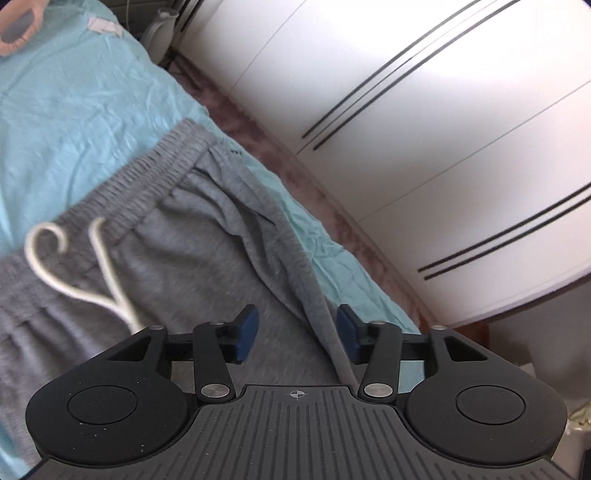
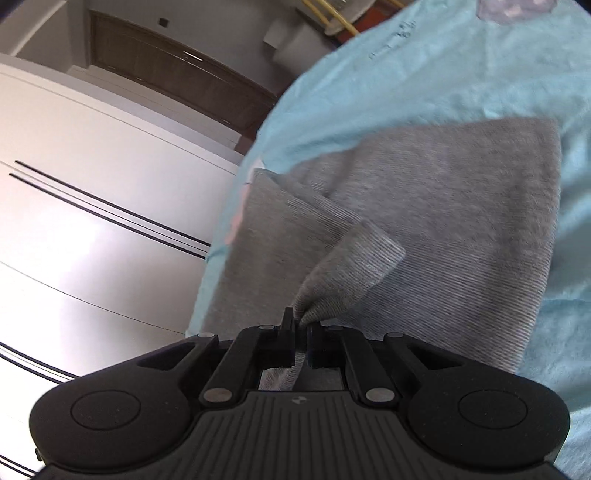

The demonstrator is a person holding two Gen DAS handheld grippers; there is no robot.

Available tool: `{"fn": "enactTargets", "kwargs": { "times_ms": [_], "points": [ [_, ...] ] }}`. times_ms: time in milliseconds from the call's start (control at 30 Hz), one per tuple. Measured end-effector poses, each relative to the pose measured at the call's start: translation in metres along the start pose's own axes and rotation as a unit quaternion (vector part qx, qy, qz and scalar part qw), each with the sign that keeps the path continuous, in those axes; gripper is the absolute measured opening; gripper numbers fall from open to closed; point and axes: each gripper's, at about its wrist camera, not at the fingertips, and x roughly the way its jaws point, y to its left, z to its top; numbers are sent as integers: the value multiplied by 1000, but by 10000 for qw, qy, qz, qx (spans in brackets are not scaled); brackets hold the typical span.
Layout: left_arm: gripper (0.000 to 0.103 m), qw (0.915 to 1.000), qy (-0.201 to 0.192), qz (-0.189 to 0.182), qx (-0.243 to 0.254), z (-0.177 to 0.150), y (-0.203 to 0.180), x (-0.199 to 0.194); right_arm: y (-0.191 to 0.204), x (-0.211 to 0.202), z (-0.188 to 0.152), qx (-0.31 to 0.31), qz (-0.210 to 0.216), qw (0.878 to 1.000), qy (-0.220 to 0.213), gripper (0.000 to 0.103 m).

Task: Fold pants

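Grey sweatpants (image 1: 177,251) lie on a light blue bed sheet (image 1: 74,110). Their ribbed waistband (image 1: 147,170) runs across the left wrist view, with a white drawstring (image 1: 99,266) looped on the cloth. My left gripper (image 1: 297,330) stands open over the pants' side edge; a raised side seam (image 1: 321,306) passes between its blue pads without being pinched. In the right wrist view the leg end of the pants (image 2: 443,221) lies flat on the sheet (image 2: 406,74). My right gripper (image 2: 302,326) is shut on a pinched fold of that grey cloth, which lifts in a small tent.
White wardrobe doors with dark stripes (image 1: 424,129) stand close beside the bed, across a narrow strip of floor (image 1: 288,162). The same doors (image 2: 92,221) fill the left of the right wrist view. A pink-rimmed item (image 1: 16,29) lies at the sheet's far corner.
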Motion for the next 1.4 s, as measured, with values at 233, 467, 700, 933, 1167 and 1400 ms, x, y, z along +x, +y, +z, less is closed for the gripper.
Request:
{"fn": "enactTargets", "kwargs": {
  "times_ms": [233, 467, 700, 933, 1167, 1400],
  "points": [
    [52, 9992, 99, 308, -215, 28, -19, 80, 5, 29, -1, -438, -135, 9989, -54, 5],
    [8, 9989, 30, 474, 34, 25, -20, 95, 19, 49, -3, -807, -188, 9963, -211, 5],
    [7, 9986, -364, -56, 368, 11, -14, -12, 34, 26, 15, -681, 436, 9959, -416, 5],
    [8, 9945, -430, -429, 855, -75, 38, -126, 27, -49, 38, -538, 857, 9928, -646, 5],
    [15, 9988, 319, 335, -185, -146, 157, -91, -9, -69, 36, -1003, -230, 9928, -612, 5],
    [58, 9965, -117, -142, -810, -151, 169, -105, -12, -62, 21, -1091, -540, 9923, -213, 34]
  ]
}}
